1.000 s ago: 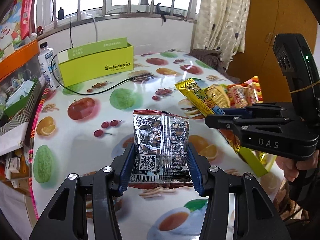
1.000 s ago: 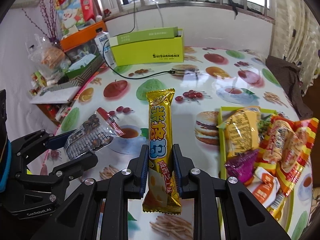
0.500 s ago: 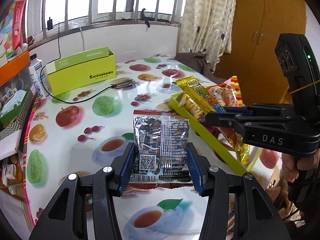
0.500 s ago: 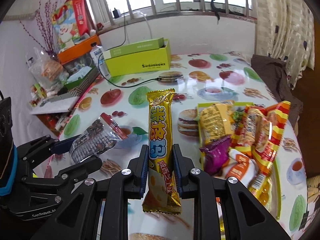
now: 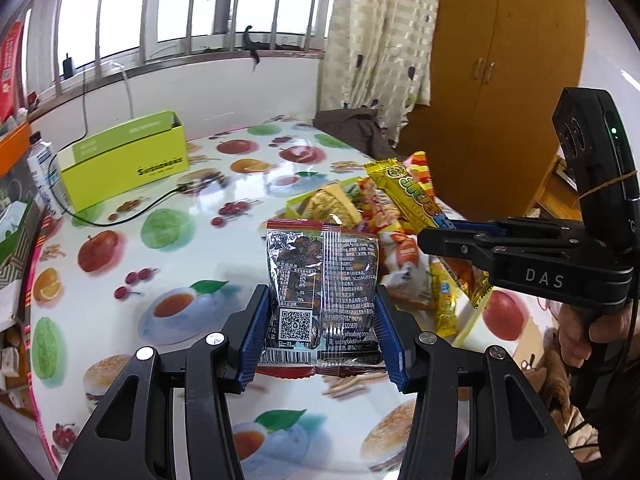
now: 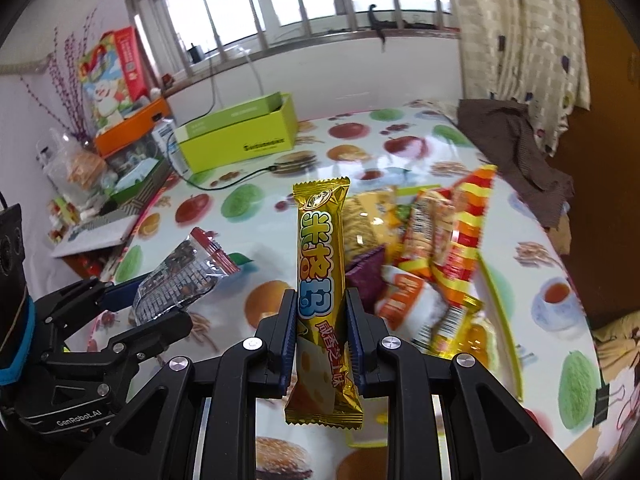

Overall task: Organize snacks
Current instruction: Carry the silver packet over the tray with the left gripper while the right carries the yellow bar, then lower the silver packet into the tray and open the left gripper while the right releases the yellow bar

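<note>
Left wrist view, alone: wooden wardrobe [image 5: 500,80] past the table's far end, and a person's hand [image 5: 580,332] on the handle of the right gripper [image 5: 430,236], which enters from the right. Right wrist view, alone: cluttered side shelf with an orange box [image 6: 132,128] and a clear bag of snacks [image 6: 76,168], beyond the left gripper [image 6: 160,304].

Both views: fruit-print tablecloth [image 5: 180,240], lime-green carton [image 5: 124,168] at its far side, yellow-green tray [image 6: 500,312] heaped with packets.

Left gripper [image 5: 320,320]: jaws partway apart, pads pressed on both sides of a clear snack packet [image 5: 322,292], which stands upright between the fingers, printed back and QR code to the camera.

Right gripper [image 6: 322,320]: jaws narrow, clamped on a gold snack bar [image 6: 322,264], upright, projecting above and below the pads; tray just beyond and right of it.
</note>
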`<act>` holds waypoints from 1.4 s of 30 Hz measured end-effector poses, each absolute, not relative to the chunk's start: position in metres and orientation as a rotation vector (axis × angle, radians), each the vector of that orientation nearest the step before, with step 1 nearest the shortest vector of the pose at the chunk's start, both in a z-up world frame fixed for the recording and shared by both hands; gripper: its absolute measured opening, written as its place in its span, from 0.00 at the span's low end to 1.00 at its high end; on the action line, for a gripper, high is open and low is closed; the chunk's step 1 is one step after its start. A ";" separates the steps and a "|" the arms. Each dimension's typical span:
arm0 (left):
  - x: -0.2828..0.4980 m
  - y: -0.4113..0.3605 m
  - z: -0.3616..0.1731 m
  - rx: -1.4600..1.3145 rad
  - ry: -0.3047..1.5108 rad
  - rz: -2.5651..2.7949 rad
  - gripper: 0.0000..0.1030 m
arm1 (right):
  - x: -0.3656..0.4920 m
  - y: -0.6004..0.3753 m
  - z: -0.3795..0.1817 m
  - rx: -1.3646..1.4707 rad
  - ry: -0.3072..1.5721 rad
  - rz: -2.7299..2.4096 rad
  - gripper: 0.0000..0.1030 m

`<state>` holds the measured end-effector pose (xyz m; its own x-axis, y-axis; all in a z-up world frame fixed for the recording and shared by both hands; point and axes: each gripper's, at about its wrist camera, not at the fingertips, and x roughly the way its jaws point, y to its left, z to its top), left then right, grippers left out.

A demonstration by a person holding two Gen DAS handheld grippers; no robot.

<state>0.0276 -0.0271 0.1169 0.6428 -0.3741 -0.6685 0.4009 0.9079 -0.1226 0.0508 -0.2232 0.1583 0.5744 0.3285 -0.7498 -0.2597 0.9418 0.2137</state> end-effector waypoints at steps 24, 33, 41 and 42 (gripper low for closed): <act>0.041 -0.099 0.108 0.079 0.777 -0.554 0.50 | 0.033 -0.328 0.143 0.197 0.891 0.173 0.20; 0.053 -0.127 0.092 0.065 0.815 -0.575 0.50 | 0.042 -0.348 0.118 0.250 0.932 0.145 0.20; 0.057 -0.154 0.076 0.087 0.840 -0.600 0.50 | 0.052 -0.347 0.096 0.244 0.987 0.184 0.20; 0.057 -0.158 0.074 0.091 0.841 -0.603 0.50 | 0.053 -0.346 0.094 0.241 0.990 0.188 0.20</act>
